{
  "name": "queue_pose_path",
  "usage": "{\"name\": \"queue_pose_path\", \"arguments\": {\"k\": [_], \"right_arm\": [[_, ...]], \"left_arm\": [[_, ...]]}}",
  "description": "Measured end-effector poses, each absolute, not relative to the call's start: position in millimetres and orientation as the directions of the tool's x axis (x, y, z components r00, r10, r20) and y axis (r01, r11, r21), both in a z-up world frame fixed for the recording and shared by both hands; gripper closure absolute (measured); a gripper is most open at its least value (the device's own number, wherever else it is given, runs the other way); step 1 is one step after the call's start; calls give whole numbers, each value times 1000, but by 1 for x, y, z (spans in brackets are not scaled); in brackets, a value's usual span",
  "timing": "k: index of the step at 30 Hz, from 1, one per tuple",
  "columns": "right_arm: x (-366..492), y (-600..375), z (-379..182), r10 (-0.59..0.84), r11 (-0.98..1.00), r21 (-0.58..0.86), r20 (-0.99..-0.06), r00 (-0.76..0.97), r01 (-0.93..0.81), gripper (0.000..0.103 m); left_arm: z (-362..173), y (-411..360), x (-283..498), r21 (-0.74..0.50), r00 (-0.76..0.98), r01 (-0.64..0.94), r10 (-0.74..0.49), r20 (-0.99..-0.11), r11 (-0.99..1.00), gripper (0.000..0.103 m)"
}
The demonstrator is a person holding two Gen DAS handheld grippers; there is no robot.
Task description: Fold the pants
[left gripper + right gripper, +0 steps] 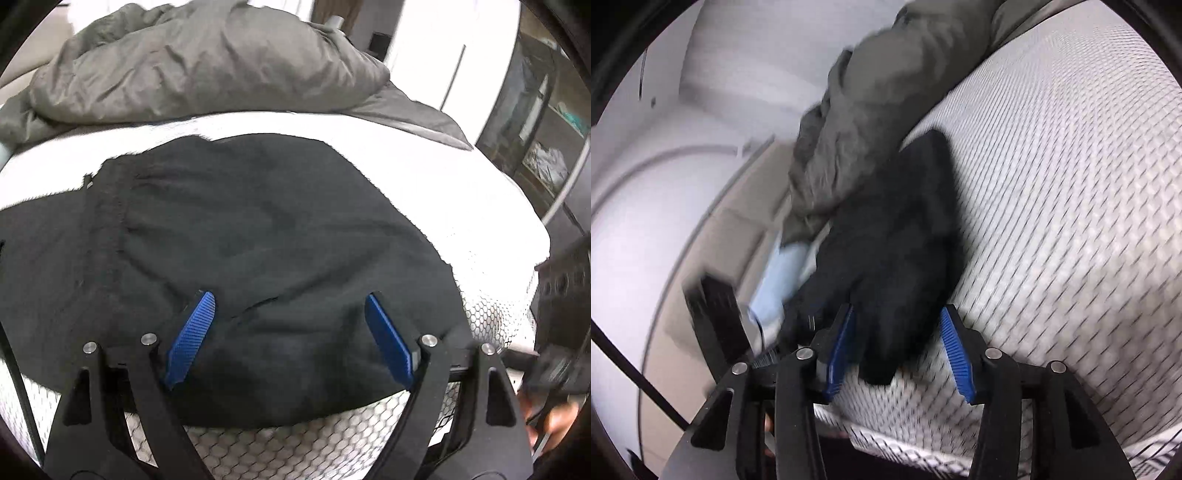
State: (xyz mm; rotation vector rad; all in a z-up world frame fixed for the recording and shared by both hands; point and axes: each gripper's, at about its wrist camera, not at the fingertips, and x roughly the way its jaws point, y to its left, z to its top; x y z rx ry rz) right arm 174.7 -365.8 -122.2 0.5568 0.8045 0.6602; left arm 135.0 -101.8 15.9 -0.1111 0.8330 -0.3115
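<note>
**Black pants bunched on mattress, both grippers apart over them**

Pants (236, 236), black, lie in a folded heap on the white mattress (424, 177), near its front edge. Waistband seam runs along the heap's left side in the left wrist view. A fold edge crosses the cloth between the left gripper's blue pads.

Left gripper (290, 306) hangs over the pants' near part, jaws spread wide, nothing pinched; pads (192, 332) clear of the cloth or just above it, can't tell contact.

Right gripper (897, 325), blurred view: jaws part-way apart, a corner of the pants (894, 240) sits between the pads. Left pad (842, 347) is at the cloth's edge, right pad clear of it, so no grip.

Grey duvet (192, 62) piled behind the pants, touching them in the right wrist view. Pale blue item (779, 280) beside the pants, unclear what. Dark shelving (535, 122) at right.
</note>
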Motion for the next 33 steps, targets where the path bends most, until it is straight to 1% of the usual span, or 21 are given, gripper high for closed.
{"name": "queue_pose_path", "arguments": {"k": [1, 3, 5, 8, 10, 11, 12, 13, 14, 15, 17, 18, 19, 20, 21, 22, 24, 26, 28, 29, 33], "right_arm": [[170, -362, -123, 705, 684, 655, -483, 519, -320, 93], [157, -359, -127, 707, 685, 647, -481, 519, -335, 98], [147, -357, -126, 700, 695, 630, -480, 529, -347, 100], [140, -354, -125, 673, 725, 602, -514, 532, -334, 99], [137, -362, -122, 646, 751, 581, -546, 534, -315, 92], [135, -367, -119, 634, 758, 575, -541, 553, -307, 86], [135, -370, -116, 634, 754, 580, -523, 569, -307, 76], [132, -379, -116, 633, 750, 586, -502, 590, -306, 59], [134, -383, -112, 623, 750, 588, -473, 623, -304, 52], [136, -384, -113, 617, 752, 585, -465, 634, -303, 49], [146, -380, -119, 607, 763, 579, -485, 629, -289, 49], [150, -376, -126, 608, 764, 579, -500, 618, -283, 50], [151, -375, -128, 608, 766, 574, -504, 613, -288, 58], [150, -372, -130, 598, 779, 552, -512, 617, -297, 68], [149, -369, -130, 588, 793, 526, -525, 616, -309, 82], [145, -369, -131, 587, 797, 513, -539, 604, -318, 85], [139, -370, -128, 578, 807, 492, -548, 605, -325, 85], [133, -376, -120, 537, 836, 450, -553, 638, -313, 77], [136, -381, -108, 502, 855, 424, -535, 680, -298, 57], [138, -384, -102, 492, 860, 415, -521, 697, -297, 53], [173, -382, -90, 477, 866, 412, -518, 710, -282, 52]], "left_arm": [[19, -104, 138, -217, 630, 228, -314, -711, 949, 21], [25, -109, 148, -247, 620, 229, -336, -709, 942, 21], [29, -116, 164, -267, 595, 230, -352, -722, 936, 21], [19, -131, 187, -233, 544, 211, -312, -779, 949, 21], [6, -135, 197, -227, 519, 171, -283, -806, 959, 21], [3, -136, 198, -226, 521, 161, -277, -807, 961, 21], [2, -138, 198, -218, 530, 160, -271, -804, 963, 21], [2, -142, 195, -194, 547, 175, -259, -796, 965, 21], [2, -144, 194, -179, 553, 188, -254, -793, 966, 21], [1, -145, 191, -168, 558, 197, -251, -791, 966, 21], [0, -144, 186, -164, 570, 207, -256, -781, 964, 21], [0, -140, 184, -169, 573, 206, -259, -778, 964, 21], [2, -135, 180, -178, 577, 200, -263, -774, 963, 21], [7, -128, 173, -188, 583, 194, -267, -767, 963, 21], [12, -121, 166, -198, 593, 195, -276, -756, 961, 21], [19, -112, 154, -208, 609, 208, -293, -737, 956, 21], [31, -90, 131, -191, 661, 226, -294, -690, 955, 21], [38, -68, 119, -162, 704, 200, -256, -662, 966, 20], [36, -39, 113, -150, 732, 141, -205, -650, 979, 19], [32, -27, 113, -149, 734, 109, -181, -655, 983, 19], [7, 18, 117, -169, 678, -1, -124, -725, 986, 19]]}}
